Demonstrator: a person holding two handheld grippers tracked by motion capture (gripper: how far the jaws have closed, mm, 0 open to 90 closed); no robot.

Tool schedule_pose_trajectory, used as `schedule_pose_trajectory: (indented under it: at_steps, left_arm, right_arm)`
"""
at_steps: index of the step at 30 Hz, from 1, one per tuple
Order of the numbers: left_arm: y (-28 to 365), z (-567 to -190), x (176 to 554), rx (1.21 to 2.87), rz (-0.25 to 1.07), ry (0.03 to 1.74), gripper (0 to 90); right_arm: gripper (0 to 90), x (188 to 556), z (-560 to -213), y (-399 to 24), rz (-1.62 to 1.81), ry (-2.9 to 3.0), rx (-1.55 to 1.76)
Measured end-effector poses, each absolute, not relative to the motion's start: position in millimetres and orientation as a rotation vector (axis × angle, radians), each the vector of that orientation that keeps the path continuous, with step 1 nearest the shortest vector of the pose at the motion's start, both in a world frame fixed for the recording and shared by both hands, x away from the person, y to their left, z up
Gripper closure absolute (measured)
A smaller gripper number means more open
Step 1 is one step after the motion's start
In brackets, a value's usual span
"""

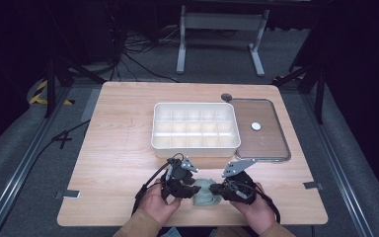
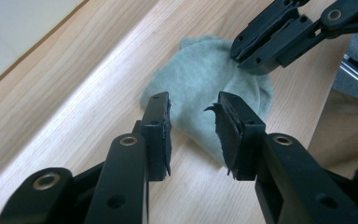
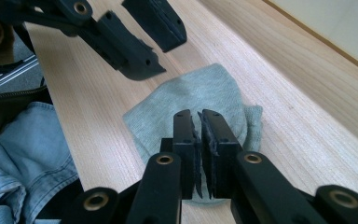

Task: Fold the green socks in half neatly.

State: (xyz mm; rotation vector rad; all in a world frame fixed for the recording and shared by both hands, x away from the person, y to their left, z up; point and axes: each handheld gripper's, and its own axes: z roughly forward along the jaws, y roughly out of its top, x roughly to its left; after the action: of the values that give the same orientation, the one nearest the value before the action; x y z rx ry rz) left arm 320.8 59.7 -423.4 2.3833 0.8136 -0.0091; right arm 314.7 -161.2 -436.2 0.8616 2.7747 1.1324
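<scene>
Grey-green knit, one single sock (image 1: pixel 206 192) lies crumpled on the wooden table (image 1: pixel 118 148), close to the near edge and right between the two grippers. One white compartment box (image 1: pixel 196 126) sits at mid-table, divided into three rows of five cells, fifteen in all. One clear lid (image 1: pixel 260 129) with a white round knob lies flat just beside the box on the person's right, their edges nearly touching.

The left gripper (image 2: pixel 193 119) holds its jaws apart at a middling width, nothing pressed between the pads; in its own view the sock shows in the gap beyond the tips. The right gripper (image 3: pixel 200 135) has its jaws drawn almost together over the sock's middle fold; whether fabric is pinched between the pads I cannot tell, since the narrow slit looks empty at the tips. The person's left hand (image 1: pixel 157 201) and right hand (image 1: pixel 256 207) come in over the near edge.

Open wood runs along the left of the box and in a band between the box's front wall and the sock. Denim fabric (image 3: pixel 23 154) shows below the table edge in the right gripper view.
</scene>
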Motion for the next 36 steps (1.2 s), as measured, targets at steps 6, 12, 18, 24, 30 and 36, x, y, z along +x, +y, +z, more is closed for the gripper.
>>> schedule_pose_trajectory:
  at_steps: [6,12,18,24,30,36]
  left_arm:
    - [68.1,-427.7,321.6,2.428,0.016,0.837,66.9]
    - [66.2,-435.3,322.2,2.483,0.009,0.834,74.4]
    - [59.9,-440.6,322.6,2.515,-0.004,0.833,77.7]
    - [54.5,-445.5,324.3,2.532,-0.030,0.821,79.1]
    - [48.1,-448.2,324.4,2.543,-0.033,0.798,80.1]
    - [44.3,-448.9,325.1,2.535,-0.034,0.773,80.0]
  right_arm:
    - [84.7,315.4,-438.5,-157.6,1.085,2.791,0.853]
    - [85.2,316.6,-442.6,-155.0,1.028,2.812,0.857]
    - [86.2,319.2,-448.4,-154.0,0.984,2.823,0.865]
    - [88.4,320.3,-450.5,-155.0,0.986,2.828,0.873]
    - [89.2,321.1,-452.5,-153.6,0.976,2.831,0.876]
    - [89.2,321.5,-453.5,-153.7,0.984,2.832,0.877]
